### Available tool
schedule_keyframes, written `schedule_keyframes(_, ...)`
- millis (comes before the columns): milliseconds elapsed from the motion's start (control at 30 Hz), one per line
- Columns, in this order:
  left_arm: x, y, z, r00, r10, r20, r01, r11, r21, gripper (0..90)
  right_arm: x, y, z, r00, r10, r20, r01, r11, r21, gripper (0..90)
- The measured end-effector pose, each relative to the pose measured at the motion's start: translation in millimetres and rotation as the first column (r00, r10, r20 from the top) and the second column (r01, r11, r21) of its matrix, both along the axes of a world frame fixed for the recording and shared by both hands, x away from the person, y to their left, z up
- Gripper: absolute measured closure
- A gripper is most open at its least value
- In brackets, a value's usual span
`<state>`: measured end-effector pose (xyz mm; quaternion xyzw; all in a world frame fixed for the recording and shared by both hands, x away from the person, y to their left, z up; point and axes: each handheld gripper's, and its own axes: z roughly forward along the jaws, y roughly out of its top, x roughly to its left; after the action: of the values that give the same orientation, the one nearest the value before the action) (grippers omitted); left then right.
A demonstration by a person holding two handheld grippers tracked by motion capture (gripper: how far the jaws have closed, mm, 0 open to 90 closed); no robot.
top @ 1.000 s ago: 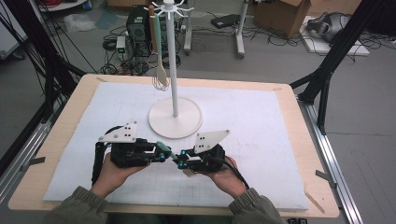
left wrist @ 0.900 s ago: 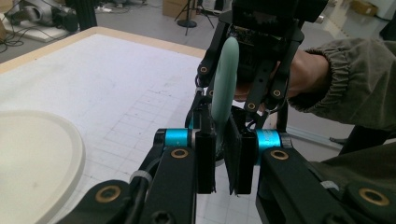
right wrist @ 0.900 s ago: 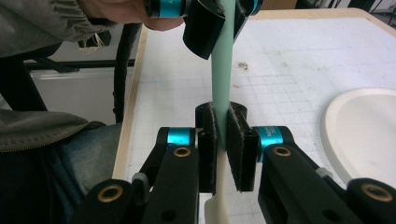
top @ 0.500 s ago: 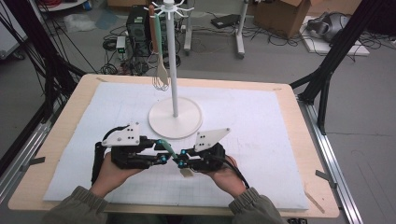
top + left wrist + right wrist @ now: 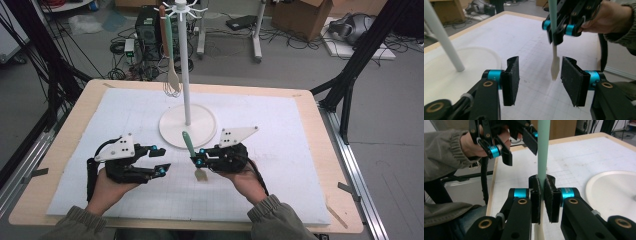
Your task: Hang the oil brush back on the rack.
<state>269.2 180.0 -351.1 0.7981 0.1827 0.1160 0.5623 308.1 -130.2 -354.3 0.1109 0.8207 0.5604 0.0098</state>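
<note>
Our right hand-held gripper (image 5: 198,161) is clenched on the utensil (image 5: 191,153), its two black jaws pressed flat against the shaft where the mint-green handle meets the pale wooden part, as the right gripper view (image 5: 543,195) shows plainly. A second ago both hand-held grippers met over this utensil at the middle of the worktop; now our left hand-held gripper (image 5: 163,160) has let go and drawn back to the left, its jaws standing wide apart in the left gripper view (image 5: 539,77), so the whole weight has passed to the right one. We judge that the handover is done and that the next step is to carry the utensil up to the rack (image 5: 184,60) and hang it. The utensil is held above the white mat (image 5: 280,125), just in front of the rack's round base (image 5: 200,131), with its green handle pointing up and away from us and its small pale wooden blade (image 5: 555,68) hanging downward, clear of the mat as far as we can tell. It looks slim, light and rigid. Farther off, a second utensil (image 5: 171,55) with a green handle and a wooden head already hangs from a hook at the rack's top, beside what looks like a whisk.
</note>
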Motion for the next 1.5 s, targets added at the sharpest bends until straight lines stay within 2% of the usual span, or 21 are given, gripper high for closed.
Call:
schedule_keyframes(133, 1.0, 8.6, -1.6, 0.9996, 0.03, 0.001, -0.03, 0.9995, -0.011, 45.7, 6.2, -2.2, 9.0, 1.0, -0.008, 0.002, 0.008, 1.0, 0.002, 84.8)
schedule_keyframes(233, 1.4, 13.7, -3.1, 0.9985, 0.055, -0.001, -0.055, 0.9984, -0.012, 42.5, 15.9, -6.9, 14.4, 0.9998, -0.019, -0.011, 0.019, 1.0, 0.024, 84.8)
schedule_keyframes(400, 2.0, 22.0, -11.8, 0.9963, 0.086, -0.005, -0.086, 0.9963, -0.005, 40.3, 23.7, -12.2, 24.1, 0.9992, -0.039, 0.0, 0.039, 0.999, 0.032, 84.8)
schedule_keyframes(533, 1.4, 28.6, -16.6, 0.9938, 0.111, -0.006, -0.111, 0.9938, -0.003, 39.4, 26.8, -12.6, 29.5, 0.9987, -0.051, 0.001, 0.051, 0.998, 0.021, 84.8)
schedule_keyframes(667, 1.0, 33.1, -16.6, 0.9916, 0.129, -0.004, -0.129, 0.9916, -0.003, 38.0, 30.0, -13.7, 38.9, 0.9983, -0.055, 0.022, 0.055, 0.998, 0.002, 84.8)
schedule_keyframes(800, 0.5, 34.5, -17.5, 0.9912, 0.132, 0.0, -0.132, 0.9912, -0.002, 36.5, 30.1, -21.3, 43.1, 0.9972, -0.069, 0.031, 0.069, 0.997, -0.021, 84.8)
schedule_keyframes(1033, -0.6, 32.9, -18.5, 0.9914, 0.131, 0.007, -0.131, 0.9914, 0.007, 34.9, 27.3, -35.9, 45.2, 0.9952, -0.09, 0.04, 0.091, 0.996, -0.022, 84.8)
schedule_keyframes(1400, -4.3, 35.4, -19.7, 0.9899, 0.142, 0.003, -0.142, 0.9899, 0.008, 33.3, 25.5, -40.7, 46.6, 0.9959, -0.083, 0.036, 0.085, 0.995, -0.06, 84.8)
schedule_keyframes(1500, -5.3, 34.5, -19.5, 0.9905, 0.138, 0.004, -0.138, 0.9904, 0.008, 32.9, 23.4, -43.1, 52.5, 0.9959, -0.08, 0.043, 0.083, 0.995, -0.054, 84.8)
